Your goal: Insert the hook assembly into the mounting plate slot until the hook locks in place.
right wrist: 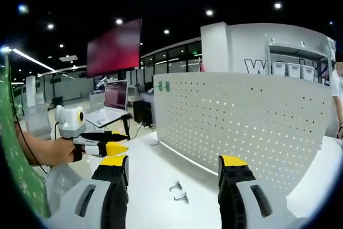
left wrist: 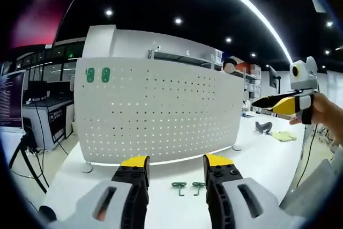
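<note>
I am looking along my left gripper point(left wrist: 174, 167), its yellow-tipped jaws standing wide apart with nothing between them. Two green hooks point(left wrist: 188, 187) are lying side by side on the white table point(left wrist: 257, 156), just beyond the jaws. Behind them the white perforated panel point(left wrist: 155, 112) is standing upright, two green tags point(left wrist: 97, 74) sitting at its upper left. The right gripper point(left wrist: 286, 103) is hovering at the right, held by a hand point(left wrist: 328, 112).

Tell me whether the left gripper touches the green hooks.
Apart. In the left gripper view, the green hooks lie on the table between the open left gripper jaws, clear of both.
</note>
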